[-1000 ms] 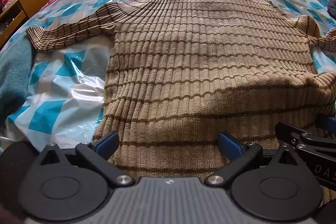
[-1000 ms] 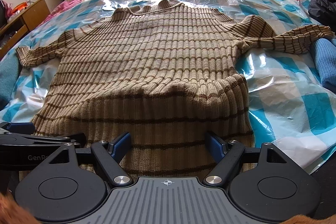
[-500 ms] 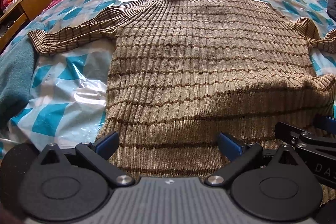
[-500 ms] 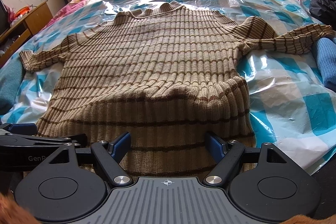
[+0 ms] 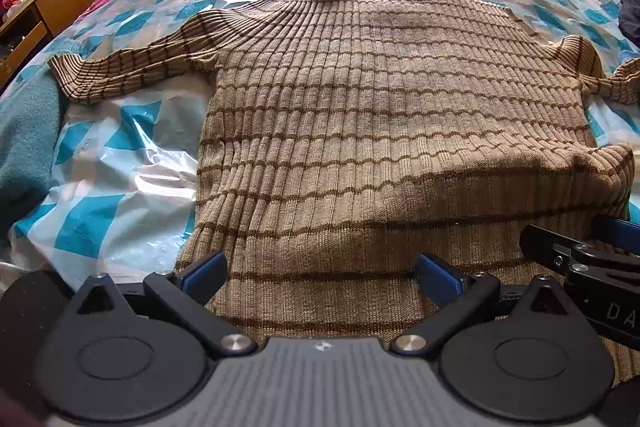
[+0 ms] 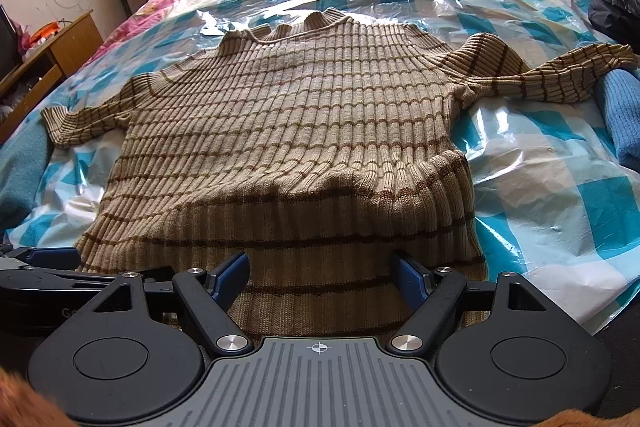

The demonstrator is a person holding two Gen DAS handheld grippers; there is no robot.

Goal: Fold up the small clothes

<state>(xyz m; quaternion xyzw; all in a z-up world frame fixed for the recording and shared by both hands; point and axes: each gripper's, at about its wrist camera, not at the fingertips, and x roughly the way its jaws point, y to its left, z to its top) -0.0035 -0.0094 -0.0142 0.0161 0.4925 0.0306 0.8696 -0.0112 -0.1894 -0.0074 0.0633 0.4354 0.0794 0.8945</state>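
Both tools (image 5: 320, 273) (image 6: 320, 275) wide-jawed (side by side)

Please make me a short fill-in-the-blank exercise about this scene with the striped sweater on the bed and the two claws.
1. The ribbed sweater lies on a plastic sheet printed with white and ____ checks.
2. Both the left claw and the right claw are ____, with the hem between their fingers.
3. The sweater's ____ points away from the cameras, toward the far end of the bed.
4. The wooden cabinet stands at the ____ side of the bed.

Missing words: blue; open; collar; left
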